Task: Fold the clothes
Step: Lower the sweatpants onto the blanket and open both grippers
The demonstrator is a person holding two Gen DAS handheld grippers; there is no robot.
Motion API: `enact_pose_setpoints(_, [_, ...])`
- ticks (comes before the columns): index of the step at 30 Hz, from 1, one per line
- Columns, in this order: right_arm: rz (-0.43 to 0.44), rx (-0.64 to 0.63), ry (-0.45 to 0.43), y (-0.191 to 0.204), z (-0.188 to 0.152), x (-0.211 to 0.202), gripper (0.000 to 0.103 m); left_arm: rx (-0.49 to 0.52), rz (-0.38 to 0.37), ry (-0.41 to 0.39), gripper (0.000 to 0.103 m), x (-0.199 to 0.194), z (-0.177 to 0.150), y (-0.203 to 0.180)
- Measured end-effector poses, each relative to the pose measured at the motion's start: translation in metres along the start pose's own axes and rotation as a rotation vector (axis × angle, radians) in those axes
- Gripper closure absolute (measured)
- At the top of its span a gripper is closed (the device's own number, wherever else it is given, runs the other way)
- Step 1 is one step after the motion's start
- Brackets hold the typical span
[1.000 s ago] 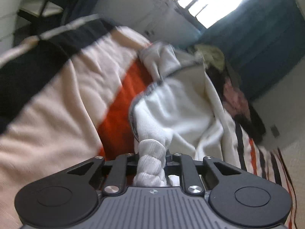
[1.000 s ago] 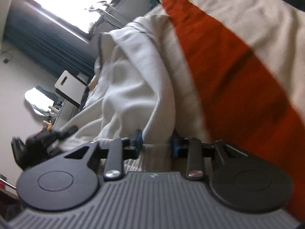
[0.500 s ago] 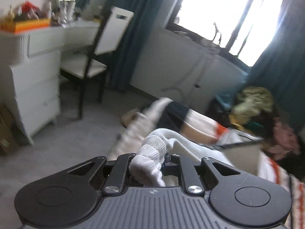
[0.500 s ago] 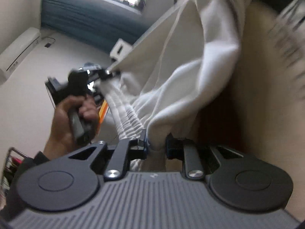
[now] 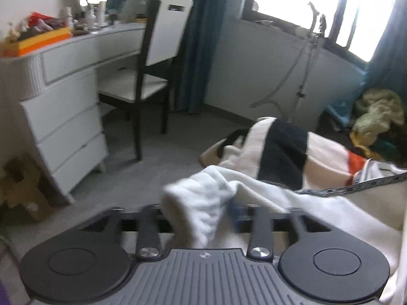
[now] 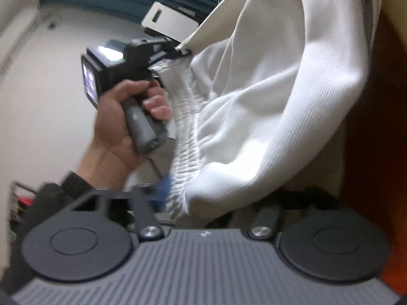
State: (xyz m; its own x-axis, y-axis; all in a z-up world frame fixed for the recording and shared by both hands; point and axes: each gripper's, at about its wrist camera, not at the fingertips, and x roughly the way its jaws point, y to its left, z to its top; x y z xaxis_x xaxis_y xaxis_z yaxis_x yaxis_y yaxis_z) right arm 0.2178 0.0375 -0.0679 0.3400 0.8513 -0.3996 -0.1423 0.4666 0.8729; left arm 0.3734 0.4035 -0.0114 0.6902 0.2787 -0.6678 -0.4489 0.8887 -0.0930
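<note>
Between two claws, one white garment point(image 5: 203, 203)

The right gripper's point(image 6: 201, 203) jaws are opening, the white garment's point(image 6: 267, 117) ribbed hem point(image 6: 185, 137) between them; a hand point(image 6: 119, 127) holds the left gripper point(image 6: 178, 50) at the hem's far end.

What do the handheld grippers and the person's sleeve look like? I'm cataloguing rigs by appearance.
Each gripper, left and right, has a grey ribbed body, two round black discs, black linkage bars with silver screws, and blue pads. From outside, the left one is black with a grey handle and a lit screen. The sleeve is dark.
</note>
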Motion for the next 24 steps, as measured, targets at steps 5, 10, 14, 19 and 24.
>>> enact_pose_setpoints(5, [-0.071, -0.133, -0.026, 0.017, -0.008, -0.043, 0.014, 0.052, 0.027, -0.062, 0.011, -0.051, -0.011, -0.014])
enact_pose_setpoints(10, [-0.178, -0.306, -0.188, 0.035, -0.007, -0.120, 0.014, 0.115, -0.053, -0.123, 0.007, -0.118, -0.027, -0.049])
enact_pose_setpoints(14, [-0.330, -0.469, -0.380, 0.044, -0.006, -0.186, 0.014, 0.165, -0.158, -0.212, 0.006, -0.184, -0.048, -0.091])
enact_pose_setpoints(19, [-0.492, -0.596, -0.584, 0.032, -0.006, -0.272, 0.014, 0.237, -0.267, -0.339, 0.003, -0.265, -0.103, -0.142])
enact_pose_setpoints(24, [-0.574, -0.617, -0.688, 0.007, -0.006, -0.323, 0.014, 0.302, -0.333, -0.417, 0.002, -0.323, -0.176, -0.186])
